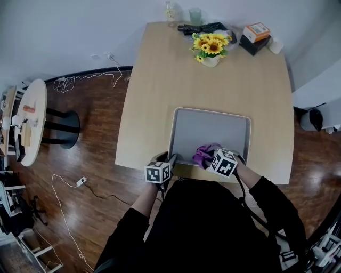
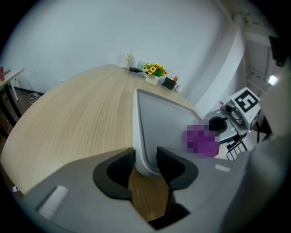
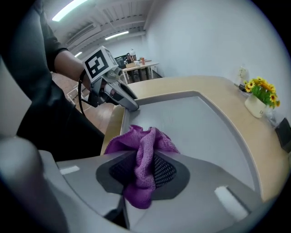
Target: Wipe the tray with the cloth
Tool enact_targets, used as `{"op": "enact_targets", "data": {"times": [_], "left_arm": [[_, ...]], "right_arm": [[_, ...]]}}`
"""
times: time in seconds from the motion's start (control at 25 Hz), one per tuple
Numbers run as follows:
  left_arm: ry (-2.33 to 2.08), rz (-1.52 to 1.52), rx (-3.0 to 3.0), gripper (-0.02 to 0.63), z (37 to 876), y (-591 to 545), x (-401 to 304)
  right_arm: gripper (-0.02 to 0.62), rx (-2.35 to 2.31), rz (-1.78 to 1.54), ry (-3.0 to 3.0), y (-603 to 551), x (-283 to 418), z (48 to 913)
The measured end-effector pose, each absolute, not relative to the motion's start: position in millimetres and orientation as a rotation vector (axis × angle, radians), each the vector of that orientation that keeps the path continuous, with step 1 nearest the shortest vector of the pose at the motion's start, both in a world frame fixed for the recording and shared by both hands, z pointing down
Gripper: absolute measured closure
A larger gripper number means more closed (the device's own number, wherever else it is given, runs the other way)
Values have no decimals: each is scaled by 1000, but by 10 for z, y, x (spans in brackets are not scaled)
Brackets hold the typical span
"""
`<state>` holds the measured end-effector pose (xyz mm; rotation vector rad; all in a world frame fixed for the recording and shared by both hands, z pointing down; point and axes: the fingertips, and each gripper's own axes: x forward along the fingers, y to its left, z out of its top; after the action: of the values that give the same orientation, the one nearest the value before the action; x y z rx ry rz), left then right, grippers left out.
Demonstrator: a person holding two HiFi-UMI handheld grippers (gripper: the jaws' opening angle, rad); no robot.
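A grey tray [image 1: 213, 114] lies on the wooden table [image 1: 160, 85] near its front edge. My left gripper [image 1: 169, 162] is shut on the tray's near left corner; in the left gripper view the tray rim [image 2: 145, 160] sits pinched between both jaws. My right gripper [image 1: 208, 158] is shut on a purple cloth [image 1: 205, 153], which rests bunched on the tray's near edge. In the right gripper view the cloth [image 3: 143, 157] hangs folded between the jaws, over the tray floor [image 3: 191, 123]. The left gripper [image 3: 129, 103] shows there at the tray's corner.
At the table's far end stand a vase of sunflowers [image 1: 211, 47], an orange box on a dark box [image 1: 255, 35], a cup [image 1: 195, 15] and a bottle [image 1: 170, 11]. A small round table [image 1: 29, 120] stands on the floor to the left, with cables lying nearby.
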<state>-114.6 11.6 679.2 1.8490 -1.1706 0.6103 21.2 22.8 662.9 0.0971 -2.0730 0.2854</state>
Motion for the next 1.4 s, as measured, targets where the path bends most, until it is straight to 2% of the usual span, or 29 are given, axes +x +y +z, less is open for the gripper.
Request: {"op": "enact_targets", "data": {"times": [0.12,0.36,0.48,0.8,1.4], "left_arm": [[-1161,596,1851,460,6788,117,-1129],[-1145,602,1871,460,6778,66,-1082],[-1146,601,1879,460,6813,74,-1106],[-1147,608,1867,459,6774,120,-1201],[-1157,611,1878,460,6793,96,-1143]], "right_arm": [[514,106,359,-2062,-112,244,6635],[512,366,301,-2010,-1454,331,6648],[512,371,289,-1957,-1645,313,6659],[514,500,297,-1997,-1429,185,6611],[518,87,183,-2073,247,-373,6622]]}}
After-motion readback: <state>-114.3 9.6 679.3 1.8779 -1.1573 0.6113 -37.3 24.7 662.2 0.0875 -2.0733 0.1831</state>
